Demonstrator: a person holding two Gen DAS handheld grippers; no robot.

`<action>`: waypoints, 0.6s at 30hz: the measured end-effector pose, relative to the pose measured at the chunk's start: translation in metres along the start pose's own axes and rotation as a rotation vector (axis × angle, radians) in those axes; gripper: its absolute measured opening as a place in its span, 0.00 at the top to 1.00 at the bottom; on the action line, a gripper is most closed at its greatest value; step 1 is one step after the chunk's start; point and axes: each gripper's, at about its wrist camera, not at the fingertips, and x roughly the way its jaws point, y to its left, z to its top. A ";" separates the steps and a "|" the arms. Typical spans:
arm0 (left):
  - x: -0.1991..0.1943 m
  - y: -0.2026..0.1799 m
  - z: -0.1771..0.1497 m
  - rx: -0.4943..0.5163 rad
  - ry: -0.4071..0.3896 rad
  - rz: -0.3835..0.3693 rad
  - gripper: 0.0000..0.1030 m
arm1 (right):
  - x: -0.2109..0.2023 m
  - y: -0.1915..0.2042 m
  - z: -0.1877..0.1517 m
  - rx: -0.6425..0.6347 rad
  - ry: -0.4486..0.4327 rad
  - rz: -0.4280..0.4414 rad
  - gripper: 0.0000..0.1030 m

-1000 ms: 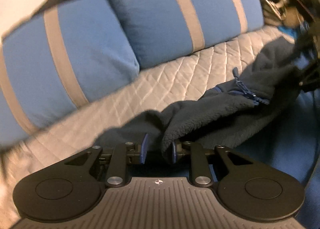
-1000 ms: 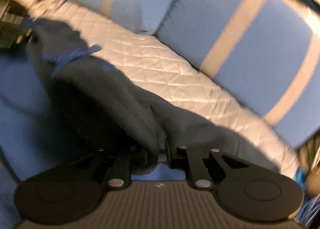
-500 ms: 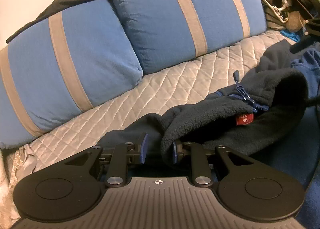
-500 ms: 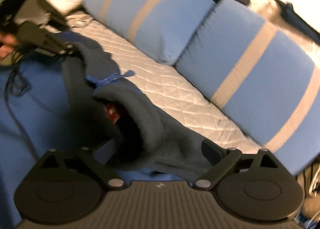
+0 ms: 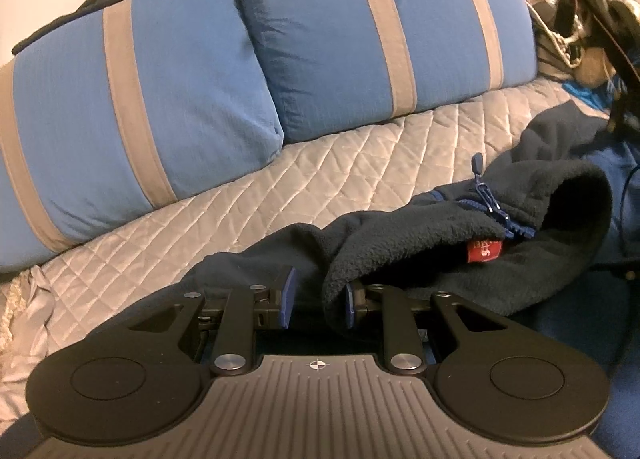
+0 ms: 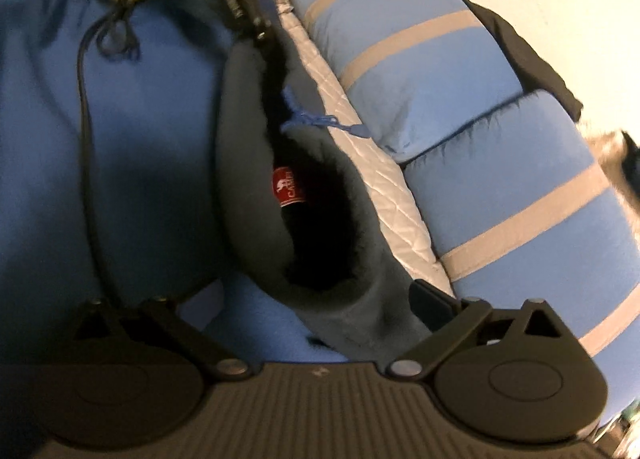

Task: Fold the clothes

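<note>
On the quilted cover (image 5: pixel 320 163), left fingers (image 5: pixel 289 297) apparently pinch the fleece's (image 5: pixel 420 243) edge

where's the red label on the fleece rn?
The red label sits inside the open collar of the navy fleece, right of centre in the left wrist view, just below the blue zipper.

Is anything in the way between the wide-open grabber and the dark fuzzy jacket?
Nothing visible is. The right gripper is open, and the navy fleece jacket lies right between its spread fingers, with no other thing between them. A thin black cable runs off to one side, not across the gap.
</note>
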 end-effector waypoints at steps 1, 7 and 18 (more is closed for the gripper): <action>0.000 0.001 0.000 -0.007 -0.001 -0.006 0.75 | 0.001 0.001 0.001 -0.003 -0.004 -0.007 0.08; -0.003 0.003 0.001 -0.019 -0.034 -0.015 0.75 | 0.007 -0.001 0.006 0.027 -0.027 -0.050 0.71; -0.042 0.011 0.019 -0.077 -0.245 0.007 0.27 | 0.032 -0.035 0.021 0.120 0.002 -0.209 0.85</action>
